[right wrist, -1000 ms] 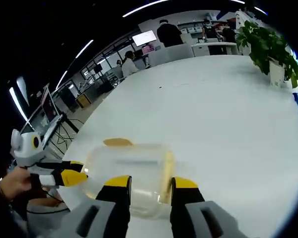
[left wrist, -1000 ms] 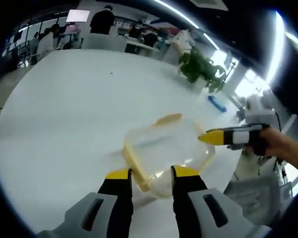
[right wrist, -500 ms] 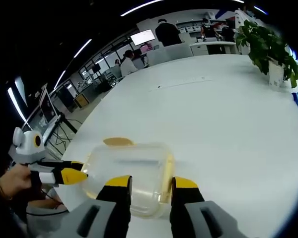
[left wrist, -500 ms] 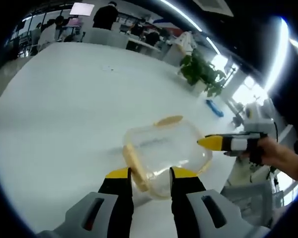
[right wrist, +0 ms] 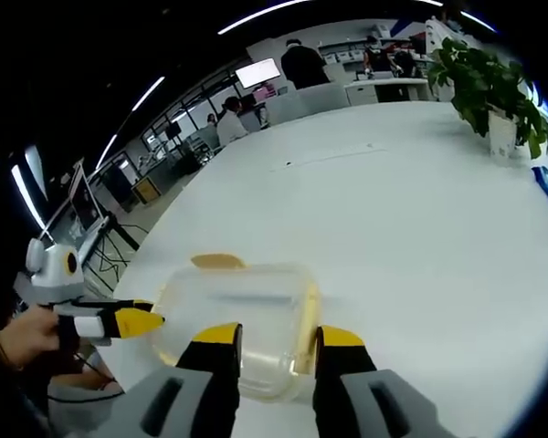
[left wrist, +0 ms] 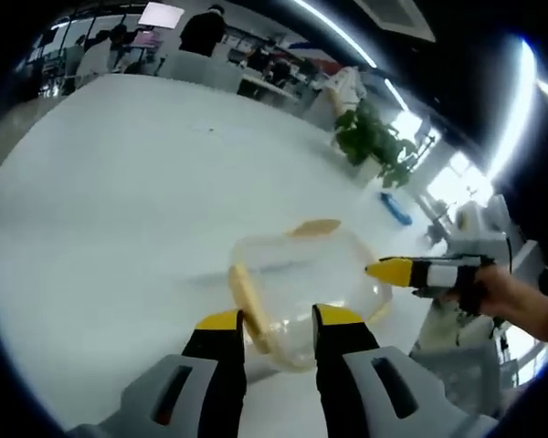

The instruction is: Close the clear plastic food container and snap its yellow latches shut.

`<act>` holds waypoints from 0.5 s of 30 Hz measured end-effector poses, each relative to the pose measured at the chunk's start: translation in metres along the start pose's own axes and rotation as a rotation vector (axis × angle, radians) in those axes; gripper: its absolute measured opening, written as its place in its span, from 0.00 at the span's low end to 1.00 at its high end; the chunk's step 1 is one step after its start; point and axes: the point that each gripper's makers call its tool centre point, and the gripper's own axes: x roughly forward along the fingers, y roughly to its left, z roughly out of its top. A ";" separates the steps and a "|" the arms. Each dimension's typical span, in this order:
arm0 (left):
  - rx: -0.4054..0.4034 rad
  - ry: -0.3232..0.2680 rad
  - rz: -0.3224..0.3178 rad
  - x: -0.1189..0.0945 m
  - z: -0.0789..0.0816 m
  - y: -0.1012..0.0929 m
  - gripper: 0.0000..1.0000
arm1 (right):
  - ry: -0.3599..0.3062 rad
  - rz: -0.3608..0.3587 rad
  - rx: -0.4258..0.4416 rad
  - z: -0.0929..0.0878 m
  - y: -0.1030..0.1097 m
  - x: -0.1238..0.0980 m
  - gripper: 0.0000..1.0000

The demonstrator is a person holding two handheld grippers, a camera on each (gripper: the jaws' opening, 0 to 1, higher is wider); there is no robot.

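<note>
The clear plastic container (left wrist: 301, 278) rests on the white table with its lid on. A yellow latch (left wrist: 315, 226) sticks out flat at its far side, and another yellow latch (left wrist: 245, 306) runs along its left side. My left gripper (left wrist: 279, 319) is open, its tips at the container's near edge. My right gripper (left wrist: 390, 270) comes in from the right, held by a hand, its yellow tip at the container's right edge. In the right gripper view the container (right wrist: 233, 315) lies just past my open right gripper (right wrist: 280, 336), with the left gripper (right wrist: 139, 321) pointing at its left side.
The round white table (right wrist: 411, 210) stretches far beyond the container. A potted plant (right wrist: 489, 91) and a small blue object (left wrist: 395, 210) sit near its far edge. Desks, a screen and people stand behind. The table's edge lies close below both grippers.
Both views have shifted a little with the hands. The container and both grippers keep about the same places relative to each other.
</note>
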 end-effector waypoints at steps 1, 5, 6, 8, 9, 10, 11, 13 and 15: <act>0.008 -0.003 0.004 -0.002 0.001 0.000 0.27 | -0.002 0.002 -0.003 -0.001 0.002 0.000 0.29; 0.012 -0.004 0.015 -0.008 0.002 0.006 0.27 | 0.002 0.010 -0.023 -0.004 0.010 0.002 0.30; 0.013 -0.004 0.016 -0.009 0.002 0.007 0.27 | 0.002 0.010 -0.025 -0.003 0.012 0.004 0.30; 0.017 -0.008 0.018 -0.010 0.002 0.009 0.27 | 0.003 0.013 -0.025 -0.002 0.013 0.006 0.30; 0.016 -0.010 0.019 -0.011 0.003 0.009 0.27 | 0.006 0.013 -0.022 -0.002 0.013 0.006 0.30; 0.015 -0.012 0.019 -0.011 0.004 0.010 0.27 | 0.010 0.014 -0.020 -0.001 0.013 0.007 0.30; 0.015 -0.012 0.022 -0.012 0.004 0.009 0.27 | 0.013 0.014 -0.011 -0.002 0.013 0.007 0.30; 0.016 -0.012 0.024 -0.013 0.004 0.011 0.27 | 0.014 0.015 -0.016 -0.001 0.015 0.008 0.30; 0.021 -0.007 0.020 -0.013 0.004 0.012 0.28 | 0.016 0.015 -0.021 -0.001 0.016 0.009 0.31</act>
